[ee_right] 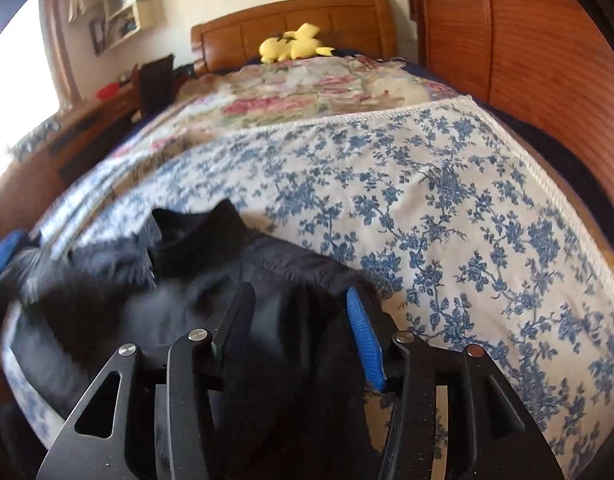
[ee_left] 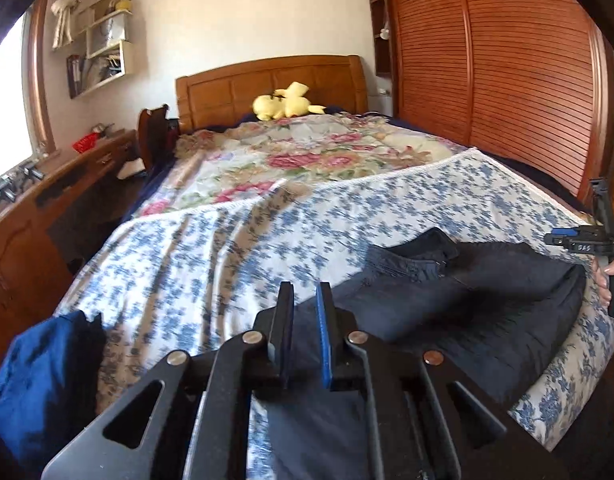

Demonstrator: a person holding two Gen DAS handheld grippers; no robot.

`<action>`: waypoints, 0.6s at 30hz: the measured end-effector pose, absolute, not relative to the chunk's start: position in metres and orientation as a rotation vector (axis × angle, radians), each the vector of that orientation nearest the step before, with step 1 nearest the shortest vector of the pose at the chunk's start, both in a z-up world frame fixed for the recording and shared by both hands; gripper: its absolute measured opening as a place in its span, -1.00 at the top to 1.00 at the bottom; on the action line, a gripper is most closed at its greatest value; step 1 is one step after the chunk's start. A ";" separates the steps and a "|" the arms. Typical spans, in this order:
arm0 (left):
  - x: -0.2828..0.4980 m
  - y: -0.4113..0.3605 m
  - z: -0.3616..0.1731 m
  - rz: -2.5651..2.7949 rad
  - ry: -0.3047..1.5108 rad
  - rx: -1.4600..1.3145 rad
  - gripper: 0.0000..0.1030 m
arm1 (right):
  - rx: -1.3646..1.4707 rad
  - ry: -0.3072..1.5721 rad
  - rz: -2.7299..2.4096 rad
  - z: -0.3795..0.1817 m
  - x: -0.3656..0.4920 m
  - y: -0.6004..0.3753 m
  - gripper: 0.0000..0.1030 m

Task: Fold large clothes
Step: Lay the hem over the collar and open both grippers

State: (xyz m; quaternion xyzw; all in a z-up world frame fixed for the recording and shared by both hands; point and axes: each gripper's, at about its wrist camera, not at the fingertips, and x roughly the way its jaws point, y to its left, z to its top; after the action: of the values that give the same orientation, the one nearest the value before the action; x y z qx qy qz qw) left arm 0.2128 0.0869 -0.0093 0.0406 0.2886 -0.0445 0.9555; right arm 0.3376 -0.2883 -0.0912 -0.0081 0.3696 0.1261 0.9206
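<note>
A dark navy garment with a collar [ee_left: 459, 296] lies crumpled on the blue-flowered sheet [ee_left: 227, 248] near the bed's foot. My left gripper [ee_left: 305, 292] hovers over the garment's left edge with its jaws nearly together and nothing visibly between them. In the right wrist view my right gripper [ee_right: 299, 300] is open, its fingers straddling a fold of the same garment [ee_right: 211, 280]. The right gripper also shows at the right edge of the left wrist view [ee_left: 579, 240], held by a hand.
A bright blue cloth [ee_left: 43, 376] lies at the bed's left foot corner. A yellow plush toy [ee_left: 287, 104] sits by the wooden headboard [ee_left: 267, 80]. A louvred wardrobe [ee_left: 507, 60] stands to the right, a wooden desk [ee_left: 39, 208] to the left.
</note>
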 end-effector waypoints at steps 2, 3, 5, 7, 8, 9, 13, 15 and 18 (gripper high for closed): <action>0.211 0.083 -0.018 -0.111 0.584 0.066 0.70 | -0.093 0.733 0.249 -0.091 0.326 -0.277 0.03; 0.210 0.082 -0.022 -0.124 0.583 0.052 0.70 | -0.117 0.716 0.259 -0.090 0.319 -0.271 0.02; 0.209 0.081 -0.031 -0.148 0.584 0.020 0.68 | -0.149 0.699 0.291 -0.089 0.310 -0.259 -0.03; 0.206 0.079 -0.040 -0.162 0.582 0.001 0.68 | -0.176 0.679 0.329 -0.086 0.297 -0.244 -0.06; 0.205 0.079 -0.043 -0.165 0.583 -0.006 0.67 | -0.181 0.675 0.347 -0.086 0.294 -0.237 -0.10; 0.204 0.079 -0.047 -0.167 0.584 -0.013 0.67 | -0.184 0.674 0.368 -0.086 0.290 -0.231 -0.11; 0.199 0.084 -0.066 -0.176 0.585 -0.045 0.62 | -0.197 0.683 0.404 -0.091 0.283 -0.211 -0.19; 0.196 0.088 -0.076 -0.171 0.582 -0.053 0.60 | -0.222 0.681 0.396 -0.095 0.280 -0.206 -0.20; 0.192 0.090 -0.085 -0.179 0.589 -0.048 0.59 | -0.243 0.692 0.381 -0.101 0.279 -0.204 -0.21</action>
State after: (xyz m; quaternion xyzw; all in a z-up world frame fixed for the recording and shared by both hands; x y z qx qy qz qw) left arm 0.1920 0.0903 -0.0848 -0.0235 0.2896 -0.0882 0.9528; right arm 0.2786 -0.2039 -0.1011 -0.1179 0.3362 0.1852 0.9158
